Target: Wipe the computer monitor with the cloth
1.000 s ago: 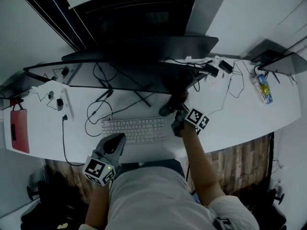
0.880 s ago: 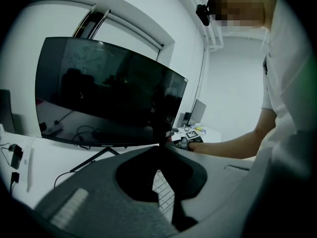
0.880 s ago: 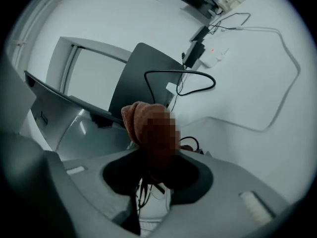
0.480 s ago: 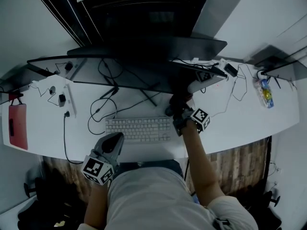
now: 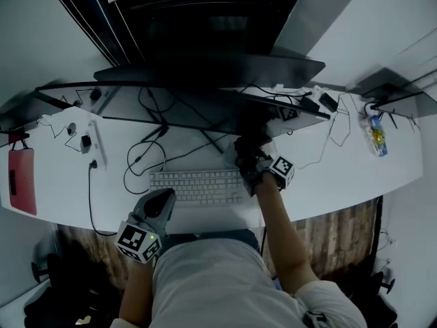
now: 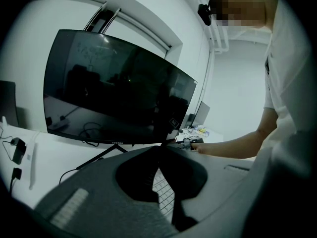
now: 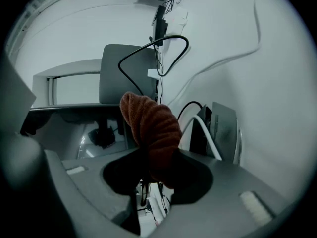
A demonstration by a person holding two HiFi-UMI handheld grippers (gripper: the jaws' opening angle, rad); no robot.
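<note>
At the middle of the head view, the right gripper [image 5: 254, 162] reaches over the white desk [image 5: 341, 166] towards the lower edge of the curved computer monitor [image 5: 205, 108], just beyond the right end of the keyboard [image 5: 196, 186]. Its jaws are pinched tight on a rust-brown cloth [image 7: 151, 128]. In the right gripper view the cloth bunches up out of the claw and fills the centre of the frame, with black cables behind it. Whether the cloth touches the screen cannot be told. Low and left in the head view, the left gripper [image 5: 158, 207] hangs at the desk's near edge, just below the keyboard's left end. Its jaws are pressed together with nothing between them, pointing up at the dark screen.
</note>
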